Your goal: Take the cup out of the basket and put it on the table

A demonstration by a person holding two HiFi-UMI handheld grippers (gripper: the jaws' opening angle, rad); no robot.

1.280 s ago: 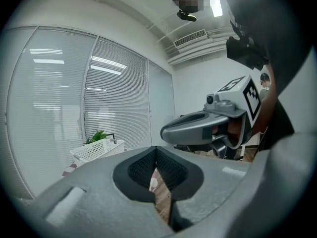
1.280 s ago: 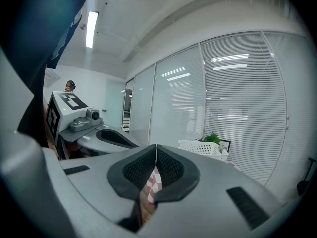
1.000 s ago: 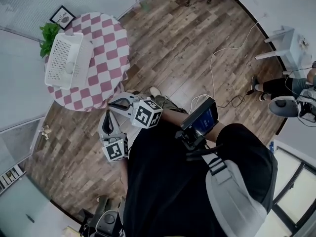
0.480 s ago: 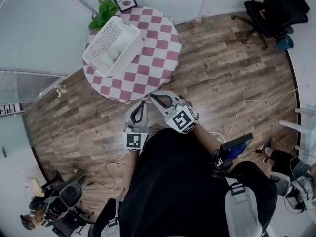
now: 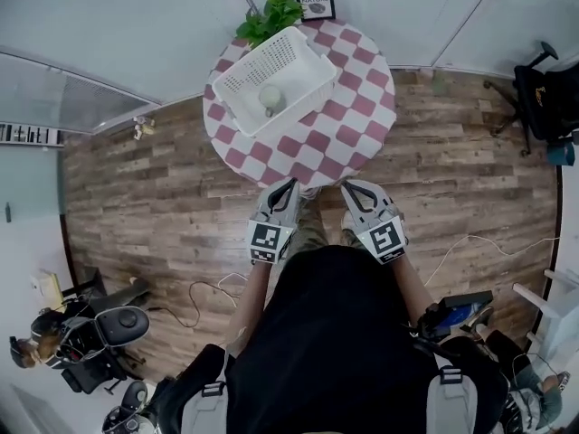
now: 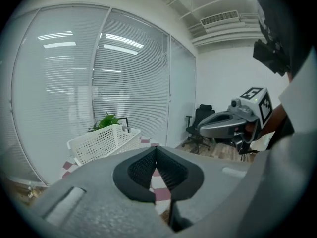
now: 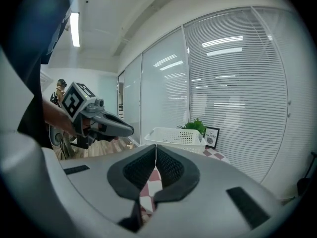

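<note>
Only legible print: "NATURE" on framed picture (image 5: 314, 0) at far edge of checkered desk (image 5: 353, 129), next to plant (image 5: 271, 16). Smaller line above that word too tiny to read. Black-and-white square code markers on cubes of left claw (image 5: 288, 185) and right claw (image 5: 349, 188), pattern only.

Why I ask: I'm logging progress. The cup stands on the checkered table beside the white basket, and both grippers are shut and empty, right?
Not quite. The head view shows the cup inside the white basket, not beside it on the checkered table. The rest holds: the left gripper and right gripper are both shut and empty.
</note>
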